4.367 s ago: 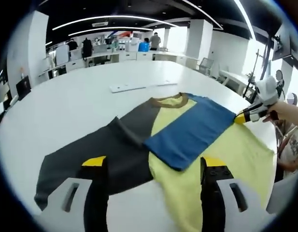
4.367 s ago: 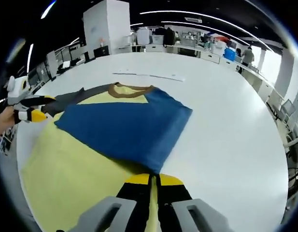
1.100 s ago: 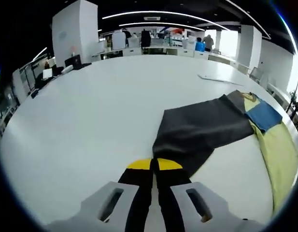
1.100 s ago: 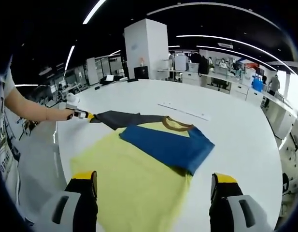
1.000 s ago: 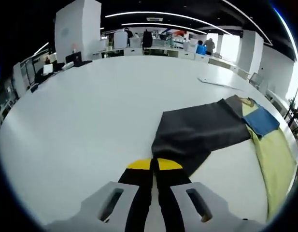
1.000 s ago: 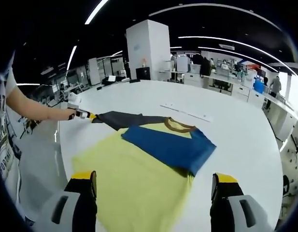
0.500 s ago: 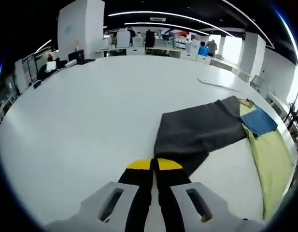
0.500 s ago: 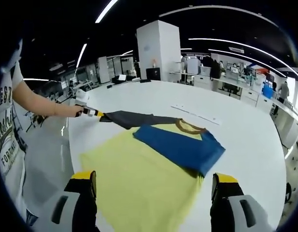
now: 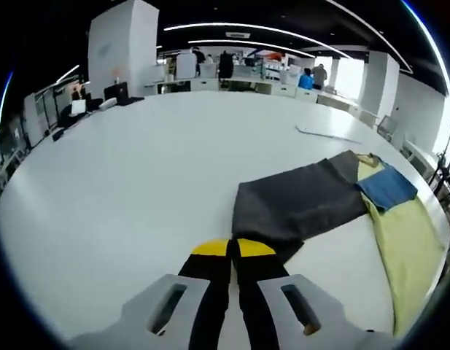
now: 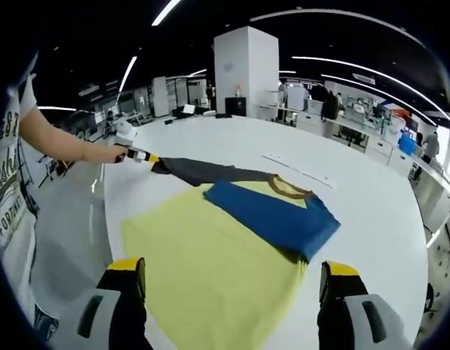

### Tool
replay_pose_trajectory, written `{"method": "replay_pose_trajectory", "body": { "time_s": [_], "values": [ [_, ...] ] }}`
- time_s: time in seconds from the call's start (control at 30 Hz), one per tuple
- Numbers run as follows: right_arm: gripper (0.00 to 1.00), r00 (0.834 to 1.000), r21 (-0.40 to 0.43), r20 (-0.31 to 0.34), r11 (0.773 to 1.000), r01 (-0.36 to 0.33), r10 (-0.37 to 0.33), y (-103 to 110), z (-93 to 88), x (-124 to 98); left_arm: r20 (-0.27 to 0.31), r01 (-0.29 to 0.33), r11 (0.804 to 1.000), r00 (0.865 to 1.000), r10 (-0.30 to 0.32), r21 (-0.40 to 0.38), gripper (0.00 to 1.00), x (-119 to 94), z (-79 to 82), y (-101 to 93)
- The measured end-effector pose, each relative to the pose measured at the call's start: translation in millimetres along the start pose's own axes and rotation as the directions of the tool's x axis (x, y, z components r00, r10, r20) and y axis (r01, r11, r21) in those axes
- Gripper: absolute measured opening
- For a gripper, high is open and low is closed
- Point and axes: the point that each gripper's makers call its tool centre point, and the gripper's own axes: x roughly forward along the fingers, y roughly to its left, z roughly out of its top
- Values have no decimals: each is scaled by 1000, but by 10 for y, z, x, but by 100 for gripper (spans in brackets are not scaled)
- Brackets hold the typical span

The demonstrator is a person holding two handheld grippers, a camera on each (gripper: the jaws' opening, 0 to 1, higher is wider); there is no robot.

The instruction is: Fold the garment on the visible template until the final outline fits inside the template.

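left gripper (image 9: pixel 233 249), clamped on the t-shirt's grey sleeve (image 9: pixel 301 202), has lifted it for folding; right gripper (image 10: pixel 232 275) wide

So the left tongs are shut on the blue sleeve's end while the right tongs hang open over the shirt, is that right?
Not quite: the left tongs are shut on the grey sleeve, as the left gripper view shows; the blue sleeve lies folded over the yellow body. The right tongs do hang open.
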Motion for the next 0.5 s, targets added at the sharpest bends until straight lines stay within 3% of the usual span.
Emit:
{"method": "replay_pose_trajectory", "body": {
  "time_s": [0.37,0.5],
  "values": [
    [99,1000,2,-2,1000,0,0,-61,-35,23,78,68,998,995,-67,-10,0,-23,276,-294],
    [99,1000,13,16,1000,-3,3,-91,-23,18,104,102,994,989,-105,32,0,-19,412,-448]
  ]
}}
